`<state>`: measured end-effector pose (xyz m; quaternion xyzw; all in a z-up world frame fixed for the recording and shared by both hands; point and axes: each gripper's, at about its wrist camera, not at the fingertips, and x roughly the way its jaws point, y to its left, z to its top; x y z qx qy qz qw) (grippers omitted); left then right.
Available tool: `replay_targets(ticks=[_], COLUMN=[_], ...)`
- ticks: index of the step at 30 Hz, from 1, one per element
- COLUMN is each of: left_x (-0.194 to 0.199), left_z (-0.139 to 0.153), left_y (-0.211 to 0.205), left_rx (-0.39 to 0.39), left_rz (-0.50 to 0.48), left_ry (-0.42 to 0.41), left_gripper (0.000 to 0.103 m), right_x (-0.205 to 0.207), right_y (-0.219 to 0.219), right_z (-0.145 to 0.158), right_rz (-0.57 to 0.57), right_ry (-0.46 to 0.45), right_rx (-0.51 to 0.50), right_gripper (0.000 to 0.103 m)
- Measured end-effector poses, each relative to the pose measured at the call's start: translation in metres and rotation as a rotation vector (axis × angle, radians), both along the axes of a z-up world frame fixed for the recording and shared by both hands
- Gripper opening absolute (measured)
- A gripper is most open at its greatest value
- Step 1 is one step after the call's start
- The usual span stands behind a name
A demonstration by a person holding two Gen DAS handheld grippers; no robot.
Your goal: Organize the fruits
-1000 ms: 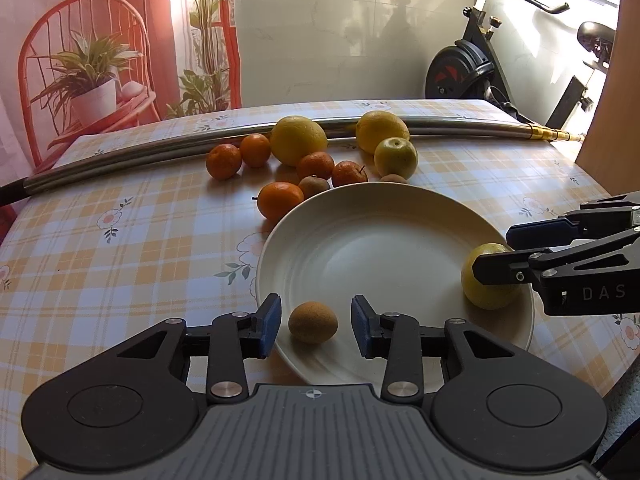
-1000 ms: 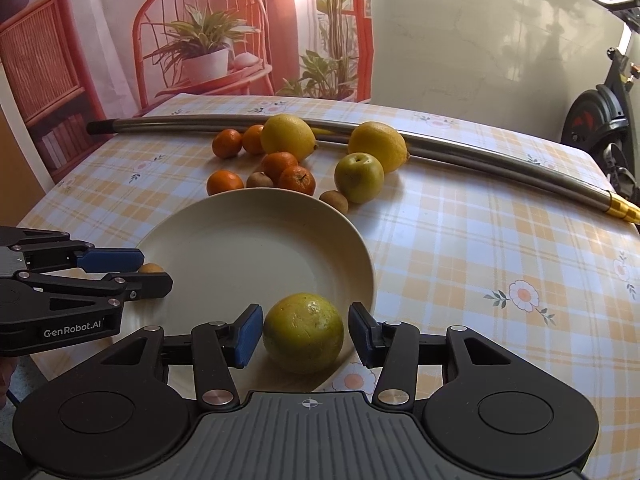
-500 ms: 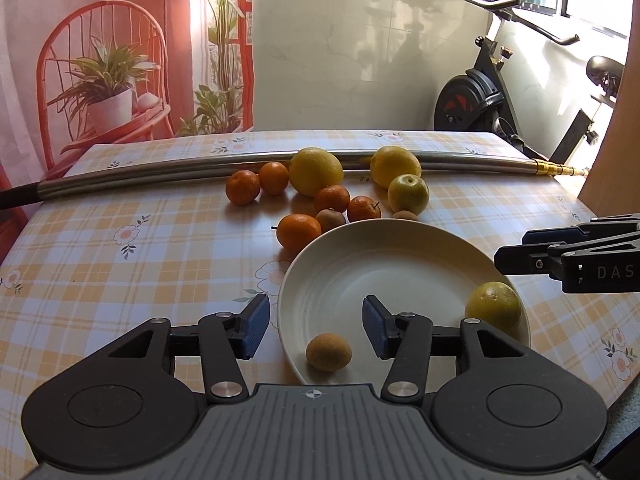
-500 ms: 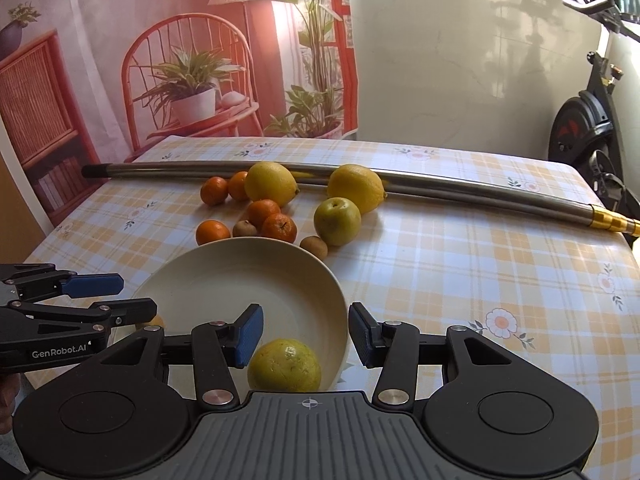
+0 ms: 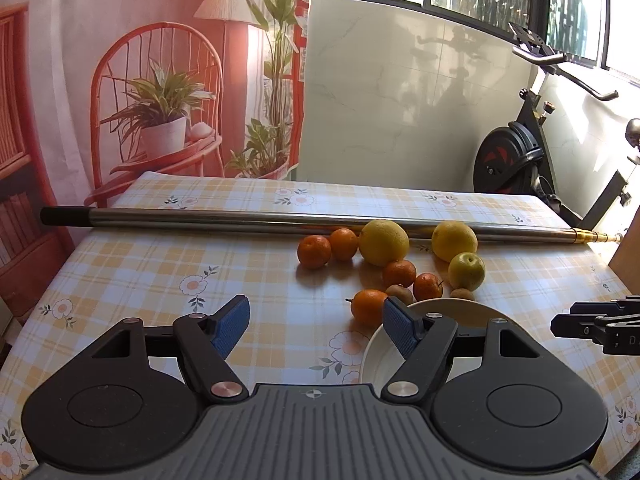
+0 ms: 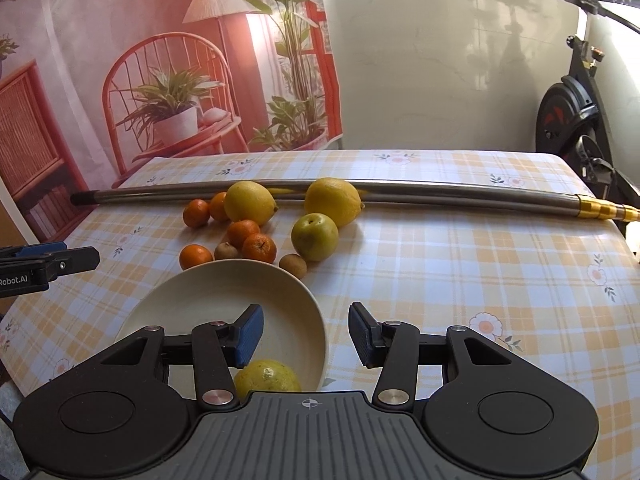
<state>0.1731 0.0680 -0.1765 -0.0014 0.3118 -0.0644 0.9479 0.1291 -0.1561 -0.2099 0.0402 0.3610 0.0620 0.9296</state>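
- Your left gripper (image 5: 316, 330): jaws spread wide, nothing between them. They hang above the checked-cloth bench (image 5: 160, 280), with the left rim of the round cream plate (image 5: 370, 356) just under the right jaw.
- Your right gripper (image 6: 306, 334): jaws also apart and empty. The yellow-green round citrus (image 6: 267, 376) sits in the plate directly below and behind the left jaw, at the near rim; it looks set down there on purpose, so it counts as sorted.
- Loose fruit lies ahead of both sets of jaws, beyond the plate's far rim: small orange mandarins (image 6: 259, 247), two small brown kiwis (image 6: 293, 265), a green apple (image 6: 314, 237) and two large yellow lemons (image 6: 333, 201).
- The long steel pole (image 6: 440, 194) runs behind the pile, probably acting as a backstop against rolling.
- Judgement: most fruit is not yet plated. The kiwi touching the far rim is the closest pick for your right jaws.
- Risk: nudging one round fruit may scatter its neighbours.
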Motion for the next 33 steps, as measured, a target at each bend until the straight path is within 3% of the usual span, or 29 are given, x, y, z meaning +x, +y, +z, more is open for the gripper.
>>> replay_targets(ticks=[7,15,17,19,25,31,33], left_x=[0.03,0.073,0.083,0.094,0.111,0.116,0.118], left_z=[-0.004,-0.029,-0.037,-0.046,-0.062,-0.07,-0.07], left_y=[-0.001,-0.012,-0.015,-0.015,-0.005,-0.012,-0.015], left_rx=[-0.038,-0.156,-0.184,-0.24,-0.453,-0.486,-0.466], left_rz=[-0.029,-0.022,-0.009,0.034,0.148,0.181,0.187], left_ry=[0.076,0.212,0.262,0.326,0.421,0.452,0.441], left_gripper=[0.074,0.067,0.056,0.046,0.045,0.045,0.037], right_x=[0.007,0.011,0.012,0.014,0.018,0.022,0.023], right_y=[-0.003,-0.009,-0.012,-0.016,-0.021,-0.025,-0.026], right_z=[0.004,0.002,0.0,-0.002,-0.008,-0.012,-0.013], right_rz=[-0.015,-0.031,-0.04,-0.053,-0.068,-0.075,-0.079], right_ry=[-0.008,-0.007,-0.001,0.007,0.017,0.028,0.03], right_rx=[0.0,-0.002,0.002,0.009,0.022,0.029,0.031], right_gripper=[0.044,0.044,0.044,0.044,0.044,0.044,0.044])
